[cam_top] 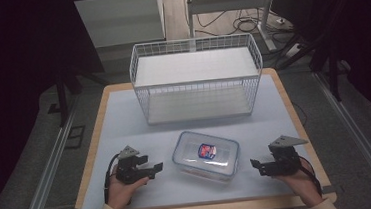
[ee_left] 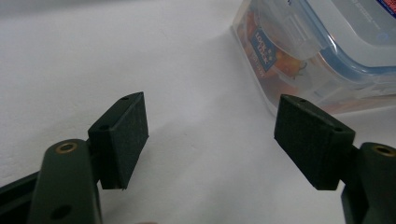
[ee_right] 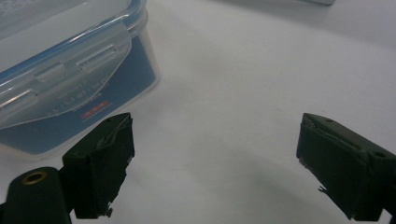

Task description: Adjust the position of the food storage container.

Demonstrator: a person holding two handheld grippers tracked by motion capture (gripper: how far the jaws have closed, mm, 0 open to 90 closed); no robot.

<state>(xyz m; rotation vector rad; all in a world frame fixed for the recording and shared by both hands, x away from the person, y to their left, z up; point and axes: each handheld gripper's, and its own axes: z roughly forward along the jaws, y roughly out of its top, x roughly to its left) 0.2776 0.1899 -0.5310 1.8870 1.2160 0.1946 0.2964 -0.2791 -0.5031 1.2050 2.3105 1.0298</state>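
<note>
A clear plastic food box (cam_top: 206, 155) lies near the middle of the bench (cam_top: 125, 134), in front of a white wire basket (cam_top: 196, 78) that stands at the far side. The box is rectangular with rounded corners, its lid rimmed in blue and held by hinged snap flaps on the sides; a printed label sits on top and orange contents can be made out through the wall in the left gripper view. It is judged stiff and fairly light, though the smooth, glossy walls are likely to be slippery under the pads. A hold across the two short ends, below the lid rim, or under the flaps, is judged the surest; a squeeze on the lid alone might spring a flap.

The left tool (cam_top: 151, 168) is held just to the left of the box, its jaws spread wide and empty. The right tool (cam_top: 256, 165) is held near the box's right end, likewise spread wide with nothing between the matt black, block-shaped pads (ee_right: 100, 163). The bench surface is pale, smooth and matt.
</note>
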